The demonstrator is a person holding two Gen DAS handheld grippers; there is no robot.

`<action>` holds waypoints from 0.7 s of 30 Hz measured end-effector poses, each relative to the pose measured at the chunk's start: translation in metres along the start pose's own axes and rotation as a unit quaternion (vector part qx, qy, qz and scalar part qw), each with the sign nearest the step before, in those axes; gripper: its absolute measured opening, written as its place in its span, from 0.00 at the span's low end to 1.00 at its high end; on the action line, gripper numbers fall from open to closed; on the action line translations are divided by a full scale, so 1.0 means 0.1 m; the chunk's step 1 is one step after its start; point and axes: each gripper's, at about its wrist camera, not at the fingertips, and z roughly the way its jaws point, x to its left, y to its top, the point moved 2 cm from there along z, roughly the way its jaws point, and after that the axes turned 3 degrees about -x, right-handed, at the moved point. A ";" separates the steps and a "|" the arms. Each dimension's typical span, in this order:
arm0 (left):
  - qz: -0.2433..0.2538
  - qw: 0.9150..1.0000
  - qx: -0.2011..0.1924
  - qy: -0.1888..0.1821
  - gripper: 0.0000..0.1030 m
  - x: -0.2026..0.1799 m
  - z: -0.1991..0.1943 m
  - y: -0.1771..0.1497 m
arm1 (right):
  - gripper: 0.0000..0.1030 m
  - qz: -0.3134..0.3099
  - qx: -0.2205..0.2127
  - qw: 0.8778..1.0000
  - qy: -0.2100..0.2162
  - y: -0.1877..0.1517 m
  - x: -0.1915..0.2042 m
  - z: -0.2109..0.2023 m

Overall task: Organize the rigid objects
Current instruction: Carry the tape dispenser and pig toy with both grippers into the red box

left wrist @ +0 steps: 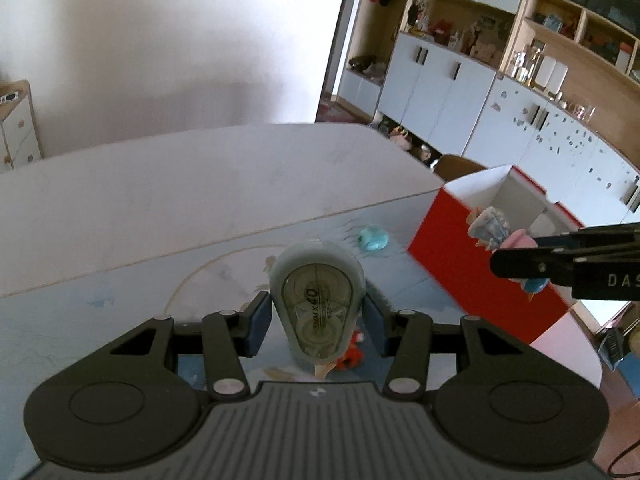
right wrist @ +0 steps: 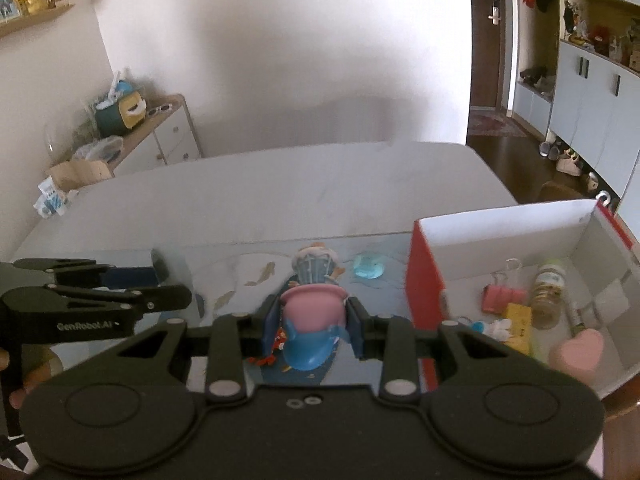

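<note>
- The left gripper [left wrist: 318,312] is clamped on a tape dispenser [left wrist: 318,300], pads on its two flanks, its long axis running straight out along the fingers, rounded end away.
- The right gripper [right wrist: 313,320] is clamped on a toy figure [right wrist: 314,312], pink middle between the pads, blue end toward the camera, pale ribbed end pointing away.
- Both loads hang above the table [right wrist: 280,184]; neither touches it.
- The red box [right wrist: 424,280] stands open-topped at the table's right end, to the right of both grippers.
- The right gripper is the nearer one: in the left view its figure [left wrist: 490,226] sits at the box [left wrist: 448,248] rim.
- Inside lie a pink clip [right wrist: 500,296], a yellow block [right wrist: 518,324], a small jar [right wrist: 550,296] and a pink heart [right wrist: 578,350], crowded toward the near side; the far half of the floor looks free.
- Likely next: carry the figure right over the red wall, clearing it before letting go.
- A blue blob [right wrist: 368,268] lies on the table beside the box, well clear of both paths.
- The table's far half offers room for the left hand to wait.
</note>
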 end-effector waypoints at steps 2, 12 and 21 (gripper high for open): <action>0.001 1.000 -0.006 -0.003 0.48 -0.08 -0.06 0.06 | 0.33 0.002 -0.007 1.000 -0.003 0.01 -0.06 -0.08; 0.012 0.999 -0.027 -0.023 0.48 -0.65 -0.18 0.31 | 0.33 0.017 -0.025 0.999 -0.019 0.00 -0.58 -0.37; 0.025 0.999 -0.017 -0.036 0.48 -1.24 0.05 0.43 | 0.33 0.026 -0.024 0.999 -0.031 -0.09 -1.13 -0.47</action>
